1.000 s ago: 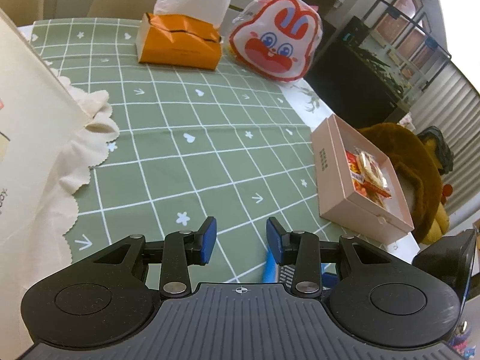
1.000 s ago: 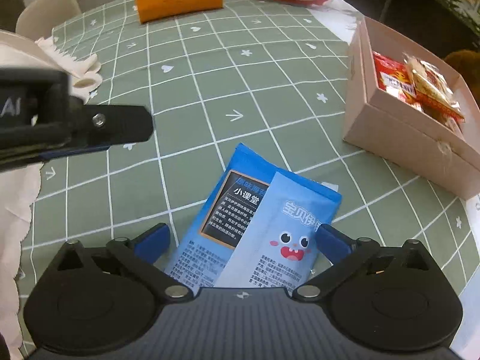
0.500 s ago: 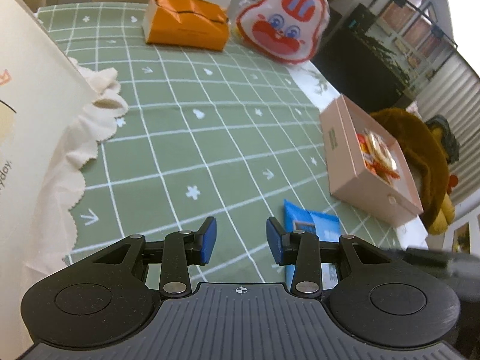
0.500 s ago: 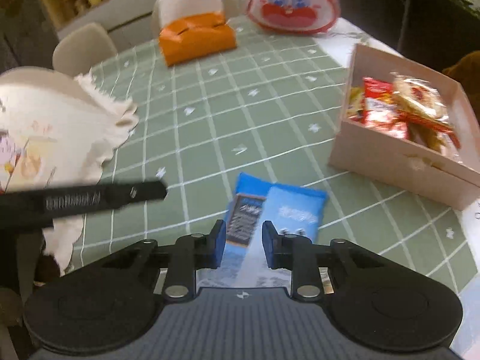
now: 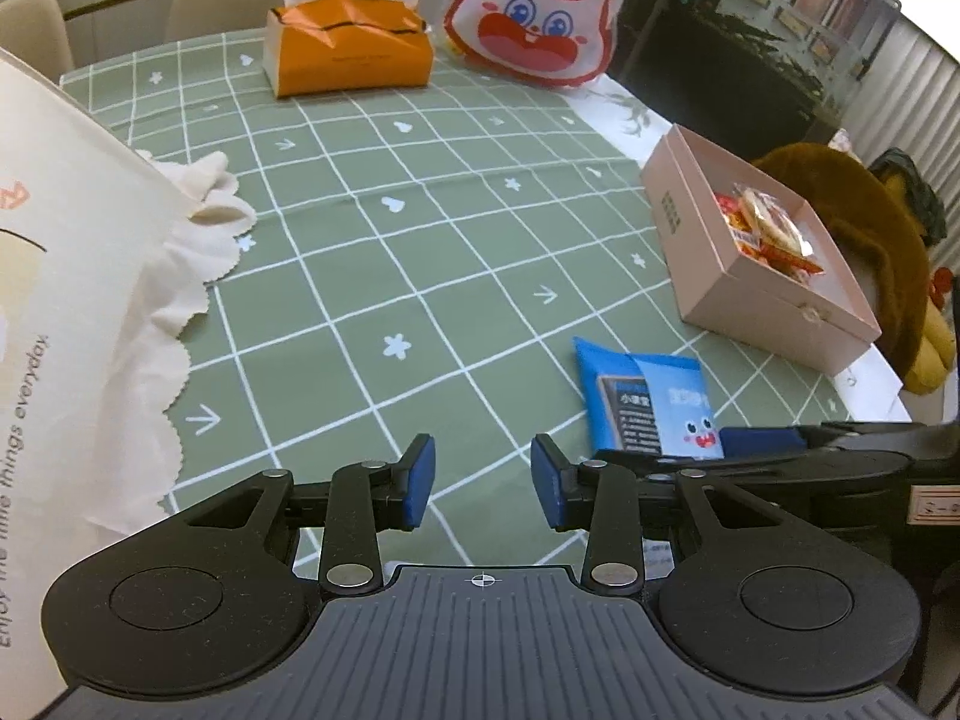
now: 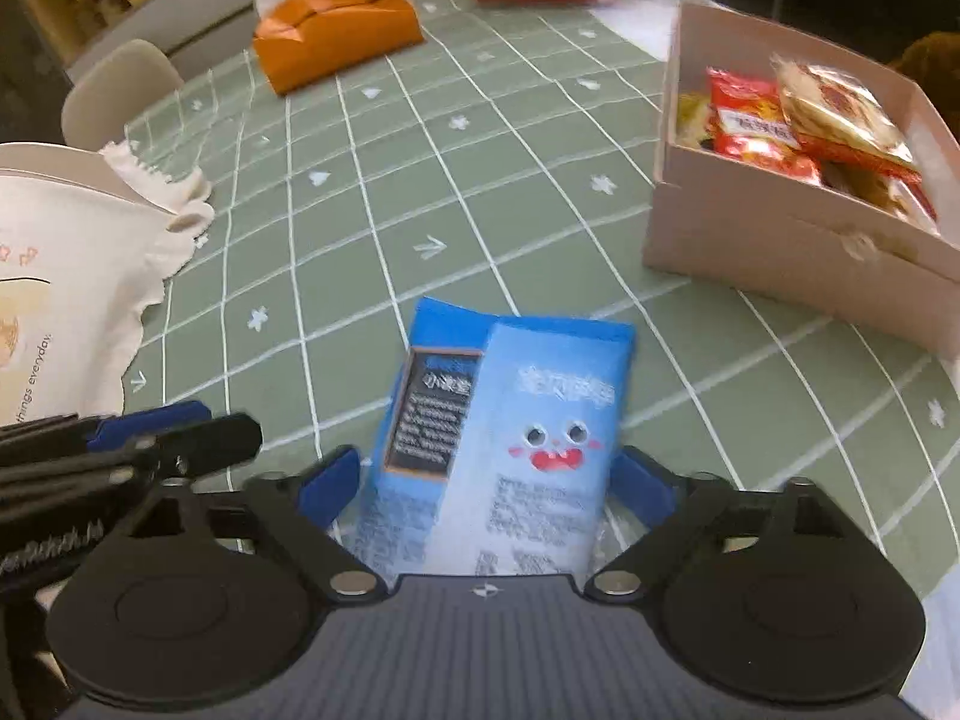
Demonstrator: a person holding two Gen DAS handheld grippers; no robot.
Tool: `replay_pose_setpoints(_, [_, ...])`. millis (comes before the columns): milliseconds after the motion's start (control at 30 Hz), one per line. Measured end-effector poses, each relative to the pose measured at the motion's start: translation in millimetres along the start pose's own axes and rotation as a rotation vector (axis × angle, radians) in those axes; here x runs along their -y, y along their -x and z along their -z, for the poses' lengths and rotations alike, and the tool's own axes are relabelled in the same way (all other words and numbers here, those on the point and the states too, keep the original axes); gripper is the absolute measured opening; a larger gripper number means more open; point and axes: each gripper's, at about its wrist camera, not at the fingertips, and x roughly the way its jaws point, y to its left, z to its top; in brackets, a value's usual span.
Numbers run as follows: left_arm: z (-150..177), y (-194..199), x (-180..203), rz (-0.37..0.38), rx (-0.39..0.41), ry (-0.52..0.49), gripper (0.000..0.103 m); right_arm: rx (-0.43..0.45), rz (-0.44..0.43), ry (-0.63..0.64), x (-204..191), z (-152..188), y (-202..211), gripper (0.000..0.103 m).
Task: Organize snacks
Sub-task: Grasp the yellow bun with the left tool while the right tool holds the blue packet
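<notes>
Our right gripper [image 6: 486,483] spread wide, straddling blue snack packet [image 6: 501,420] flat on counter [image 6: 420,192], near pink box [image 6: 798,252]. Left gripper [image 5: 480,483] parted, empty. Risk we see: slick foil slipping or buckling when pinched.

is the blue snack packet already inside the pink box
No, the blue snack packet lies on the green tablecloth between the open right tool's fingers, apart from the pink box.
</notes>
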Motion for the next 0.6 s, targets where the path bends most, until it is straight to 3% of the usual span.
replay_pose_setpoints(100, [-0.4, 2.6, -6.2, 0.002, 0.012, 0.024, 0.040, 0.006, 0.022, 0.025, -4.4, 1.0, -2.3, 0.096])
replay_pose_setpoints(167, [-1.2, 5.2, -10.8, -0.005, 0.027, 0.044, 0.040, 0.019, 0.016, 0.039, -4.6, 4.5, 2.1, 0.082])
replay_pose_setpoints(267, [-3.6, 7.4, -19.2, -0.014, 0.038, 0.077, 0.040, 0.030, -0.024, 0.047, -3.4, 5.3, 14.2, 0.081])
replay_pose_setpoints(467, [-4.6, 6.6, -13.5, -0.002, 0.024, 0.062, 0.040, 0.168, -0.073, -0.004, 8.8, -10.0, 65.5, 0.080])
replay_pose_setpoints(600, [-0.8, 4.5, 8.5, 0.077, 0.000, 0.009, 0.040, 0.262, -0.051, -0.048, 37.2, -15.0, 105.1, 0.081])
